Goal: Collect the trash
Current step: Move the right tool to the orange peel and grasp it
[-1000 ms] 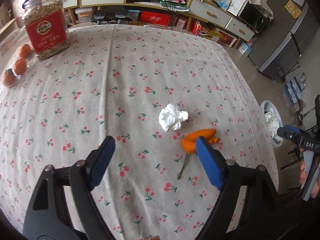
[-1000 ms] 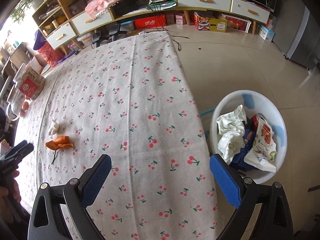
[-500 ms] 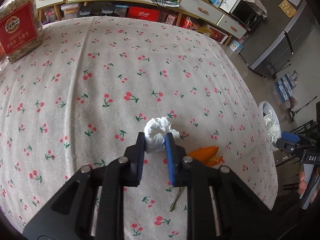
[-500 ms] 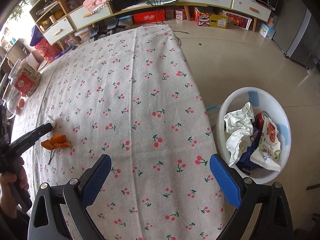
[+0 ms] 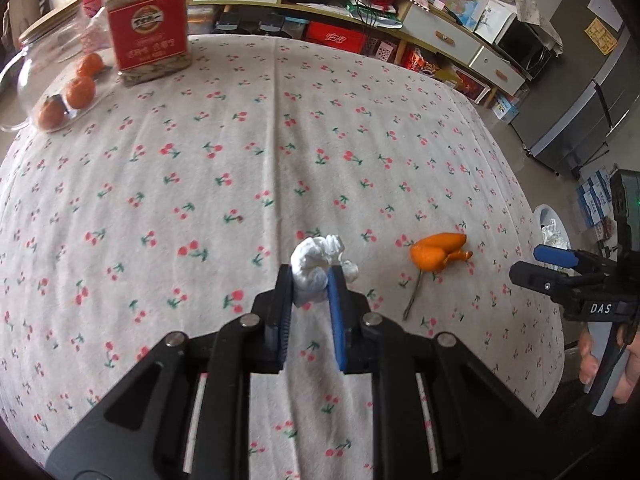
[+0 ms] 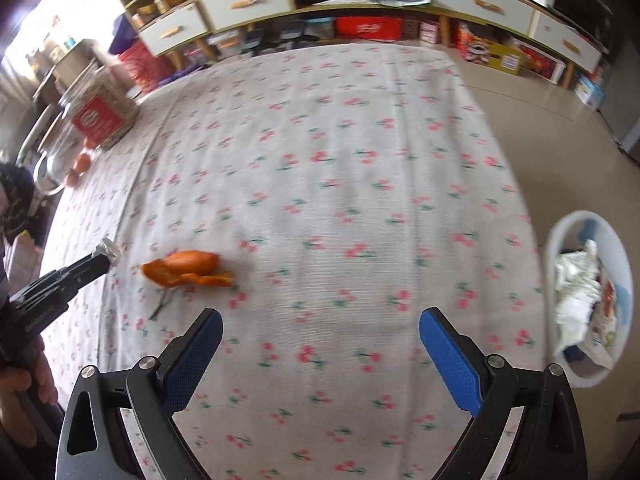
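The crumpled tissue (image 5: 314, 276) was held clenched only at the left tool (image 5: 310, 294) tips, the right tool (image 6: 320, 344) spread empty; slippage in carriage was judged possible.

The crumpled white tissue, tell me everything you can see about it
The crumpled white tissue is a small wad of soft, creased paper, bunched into irregular lobes. It is pinched between the two blue pads of the left gripper, with its upper part bulging out past the fingertips. It sits over the cherry-print tablecloth, left of the orange peel. Whether it touches the cloth cannot be told.
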`<state>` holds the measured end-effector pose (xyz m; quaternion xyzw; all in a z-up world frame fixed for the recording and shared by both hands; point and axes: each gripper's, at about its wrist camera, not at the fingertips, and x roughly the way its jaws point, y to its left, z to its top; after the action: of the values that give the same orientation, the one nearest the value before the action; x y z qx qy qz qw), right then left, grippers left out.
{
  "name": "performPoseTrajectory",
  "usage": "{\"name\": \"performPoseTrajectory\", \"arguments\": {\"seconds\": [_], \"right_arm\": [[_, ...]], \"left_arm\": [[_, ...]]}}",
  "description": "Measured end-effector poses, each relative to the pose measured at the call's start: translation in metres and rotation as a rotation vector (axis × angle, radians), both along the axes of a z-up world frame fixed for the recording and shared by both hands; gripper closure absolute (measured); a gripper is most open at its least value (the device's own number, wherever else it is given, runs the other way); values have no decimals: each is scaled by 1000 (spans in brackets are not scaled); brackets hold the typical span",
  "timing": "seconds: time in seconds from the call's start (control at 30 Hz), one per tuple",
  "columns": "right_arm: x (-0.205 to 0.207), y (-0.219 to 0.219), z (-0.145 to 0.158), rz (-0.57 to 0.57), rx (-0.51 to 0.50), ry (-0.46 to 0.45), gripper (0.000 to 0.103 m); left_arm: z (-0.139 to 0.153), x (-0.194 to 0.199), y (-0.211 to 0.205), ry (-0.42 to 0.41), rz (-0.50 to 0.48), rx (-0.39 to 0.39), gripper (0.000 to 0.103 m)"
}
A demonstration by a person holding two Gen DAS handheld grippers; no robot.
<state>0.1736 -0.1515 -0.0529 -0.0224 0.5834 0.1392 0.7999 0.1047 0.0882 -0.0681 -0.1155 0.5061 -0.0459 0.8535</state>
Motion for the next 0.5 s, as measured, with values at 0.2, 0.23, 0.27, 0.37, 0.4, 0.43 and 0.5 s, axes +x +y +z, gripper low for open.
{"name": "performPoseTrajectory", "arguments": {"seconds": [0.2, 0.23, 0.27, 0.37, 0.4, 0.43, 0.5], "right_arm": [[1, 45, -11, 87, 14, 15, 3], [2, 53, -12, 98, 18, 15, 3], [4, 59, -14, 106, 19, 15, 3], [7, 75, -19, 133, 16, 9, 3], [8, 80, -20, 141, 12, 4, 3], [10, 85, -22, 147, 7, -1, 3], [14, 91, -25, 152, 2, -10, 3]], "left_arm": [[-2, -21, 17, 15, 40, 23, 84], [-3, -23, 20, 20, 48, 23, 84], [-5, -24, 23, 24, 55, 23, 84], [-7, -27, 29, 30, 72, 25, 84], [-8, -28, 31, 31, 77, 25, 84], [-8, -29, 33, 32, 84, 22, 84], [-7, -31, 36, 31, 92, 16, 84]]}}
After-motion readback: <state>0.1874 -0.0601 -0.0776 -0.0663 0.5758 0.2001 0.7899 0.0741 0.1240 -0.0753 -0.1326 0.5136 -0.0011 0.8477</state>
